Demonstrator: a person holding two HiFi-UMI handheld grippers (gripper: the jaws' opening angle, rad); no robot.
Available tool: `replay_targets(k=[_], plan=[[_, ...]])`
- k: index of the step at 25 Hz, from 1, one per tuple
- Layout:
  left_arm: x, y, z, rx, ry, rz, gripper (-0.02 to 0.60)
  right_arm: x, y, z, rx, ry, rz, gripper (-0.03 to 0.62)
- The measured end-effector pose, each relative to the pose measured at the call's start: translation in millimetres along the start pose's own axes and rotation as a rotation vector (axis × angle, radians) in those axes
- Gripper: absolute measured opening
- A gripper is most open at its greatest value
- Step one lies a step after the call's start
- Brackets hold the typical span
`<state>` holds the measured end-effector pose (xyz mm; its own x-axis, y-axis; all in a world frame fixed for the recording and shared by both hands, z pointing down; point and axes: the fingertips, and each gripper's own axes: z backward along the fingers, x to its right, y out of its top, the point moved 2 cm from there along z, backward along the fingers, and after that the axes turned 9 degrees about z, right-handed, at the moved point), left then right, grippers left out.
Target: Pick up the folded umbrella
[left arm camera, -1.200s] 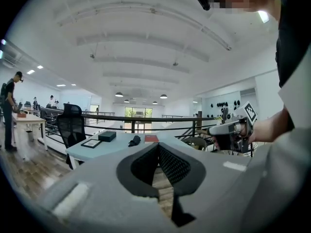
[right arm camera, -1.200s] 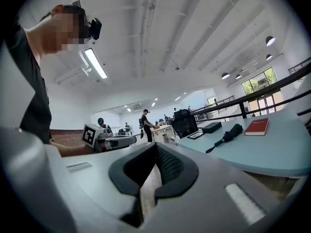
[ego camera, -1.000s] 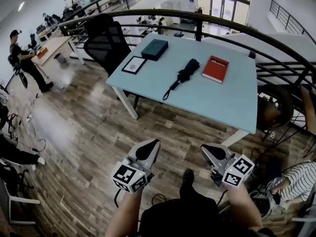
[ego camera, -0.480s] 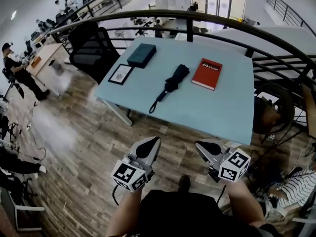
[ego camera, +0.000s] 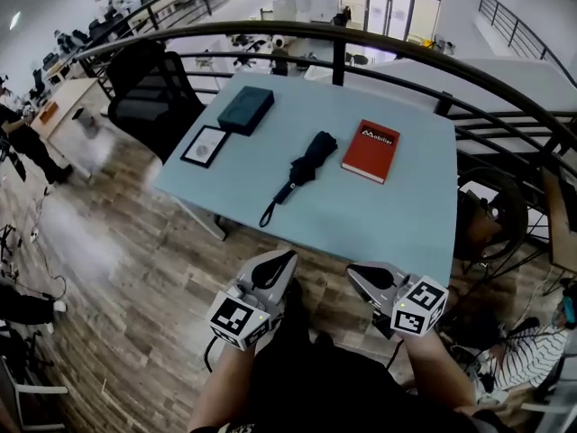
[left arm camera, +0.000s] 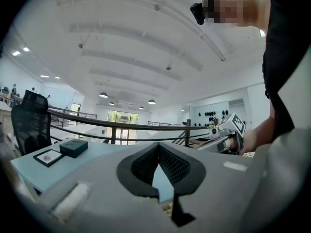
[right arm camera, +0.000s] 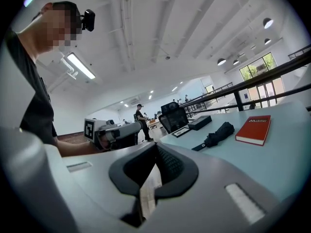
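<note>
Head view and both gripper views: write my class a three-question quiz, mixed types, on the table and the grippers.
1. True or false: the folded umbrella lies on the table, touched by neither the left gripper nor the right gripper.
2. In the head view, the red book lies to the umbrella's: A left, B right, C near side.
3. Fill in: both grippers' jaws are ___.
Key: 1 true; 2 B; 3 shut.
</note>
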<state>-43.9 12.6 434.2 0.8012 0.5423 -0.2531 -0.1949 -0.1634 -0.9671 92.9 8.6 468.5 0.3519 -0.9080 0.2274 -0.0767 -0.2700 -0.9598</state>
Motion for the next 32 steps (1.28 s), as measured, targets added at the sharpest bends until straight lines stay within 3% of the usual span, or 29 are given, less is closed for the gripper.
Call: replay_targets(k=[4,8,12,19,23,29,32], plan=[[-43.4,4.7,-28.3,0.053,-0.067,0.073,0.008,37.4,7.3,-33.6,-0.025,-0.017,0.002,0.0],[-101.0,26.3,-60.9,0.063,-0.084,0.041,0.006,81.6,23.5,-80.7,-0.063,-0.062,0.022,0.0],[-153.6,49.2,-92.8,0.038,-0.123,-0.002,0.006,111.3,55.6,-136.9,-0.077,-0.079,0.06,0.0],[-206.0,67.9,-146.2,-0.044,-0.232,0.113,0.008,156.3,78.6,-172.9,-0.055,-0.162,0.004,0.0],[-229.5,64.3,-165.9,-0.033,-0.216,0.197,0.006,178.6,69.8,-167.3,-0.042,-0.208,-0.055,0.0],[-235.3,61.7,-199.6,-0.046,-0.204,0.181,0.008,218.2,72.0,-153.6,-0.021,-0.235,-0.084,0.0],[-240.7,55.7,-220.7,-0.068,-0.142,0.146,0.008,239.5,72.3,-149.5,-0.009,-0.235,-0.109,0.0]])
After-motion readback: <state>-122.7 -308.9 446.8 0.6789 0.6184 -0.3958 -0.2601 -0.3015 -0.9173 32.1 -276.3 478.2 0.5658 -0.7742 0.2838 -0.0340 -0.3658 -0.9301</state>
